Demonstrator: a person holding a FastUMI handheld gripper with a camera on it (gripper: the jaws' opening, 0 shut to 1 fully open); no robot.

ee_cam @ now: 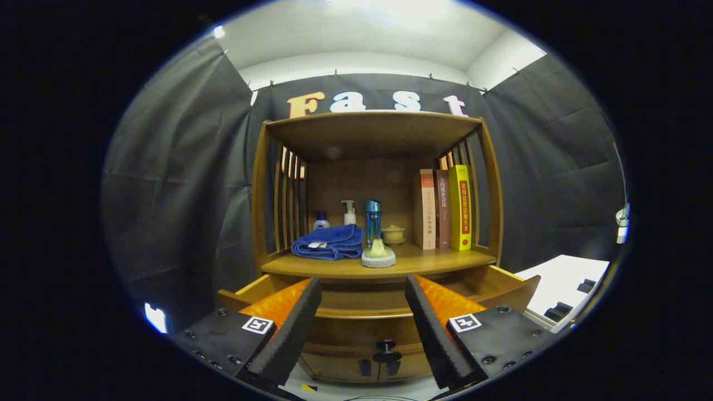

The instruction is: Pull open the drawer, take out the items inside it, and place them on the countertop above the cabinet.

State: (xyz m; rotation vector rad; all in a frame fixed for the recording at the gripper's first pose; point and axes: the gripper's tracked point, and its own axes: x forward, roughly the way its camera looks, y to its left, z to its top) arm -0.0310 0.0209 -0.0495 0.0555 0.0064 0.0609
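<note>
Towel (328, 243), bottles on countertop (445, 260) left, books (444, 209) right; open drawer (501, 284) below, beyond spread fingers (289, 328)

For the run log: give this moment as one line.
drawer: pulled open | gripper: open, holds nothing, in front of drawer | countertop: towel, bottles, cup, books

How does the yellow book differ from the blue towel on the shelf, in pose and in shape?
The yellow book stands upright and stiff at the far right of the shelf, beside two other books; the blue towel lies folded, soft and low toward the left. The book is tall and narrow; the towel is wide and flat. Both rest on the same shelf, beyond the open tongs.
</note>
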